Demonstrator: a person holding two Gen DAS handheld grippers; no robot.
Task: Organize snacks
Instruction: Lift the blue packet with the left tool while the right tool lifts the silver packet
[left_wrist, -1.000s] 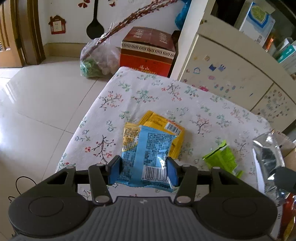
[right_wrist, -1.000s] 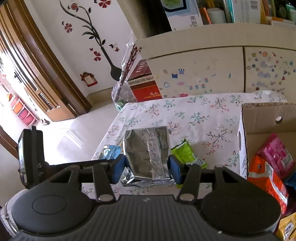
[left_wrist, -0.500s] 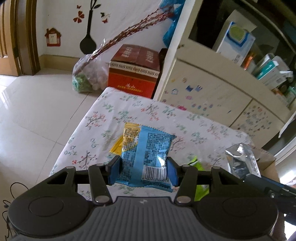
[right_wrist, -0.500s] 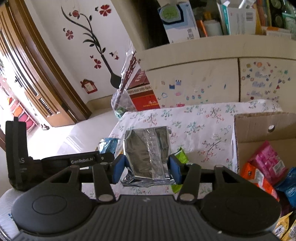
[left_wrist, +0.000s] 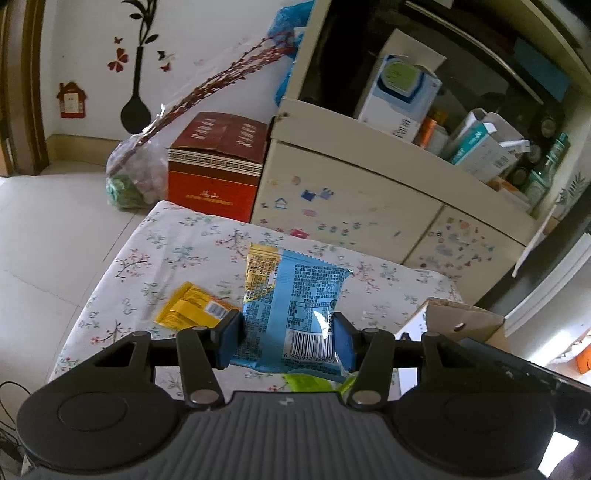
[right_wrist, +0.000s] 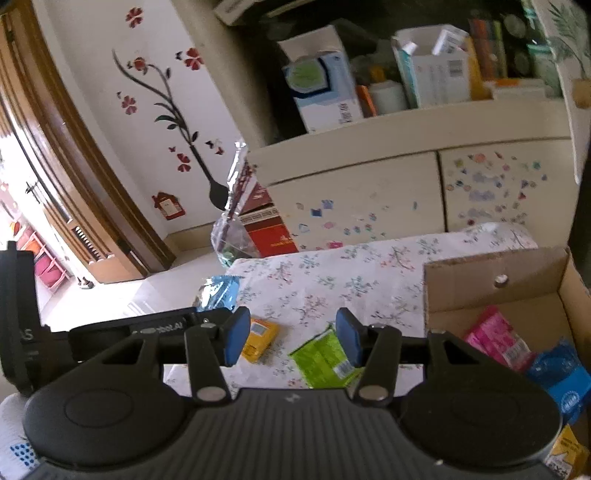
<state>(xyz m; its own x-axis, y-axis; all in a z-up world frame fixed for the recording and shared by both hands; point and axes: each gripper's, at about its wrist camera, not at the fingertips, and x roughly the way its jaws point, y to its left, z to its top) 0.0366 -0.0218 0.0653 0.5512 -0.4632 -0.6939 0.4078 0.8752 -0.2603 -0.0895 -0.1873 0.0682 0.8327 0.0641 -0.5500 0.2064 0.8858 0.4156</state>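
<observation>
Here, left tool (left_wrist: 288, 341) clamping blue packet (left_wrist: 291, 306), right tool (right_wrist: 291, 339) empty and parted — yellow (right_wrist: 258, 338), green packets (right_wrist: 321, 358) below, cardboard box (right_wrist: 495, 273) beside.

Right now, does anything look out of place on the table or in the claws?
Yes. The right claw is empty: the silver packet it gripped half a second ago is gone from its grip and shows in neither view. The left claw grips its blue packet.
</observation>
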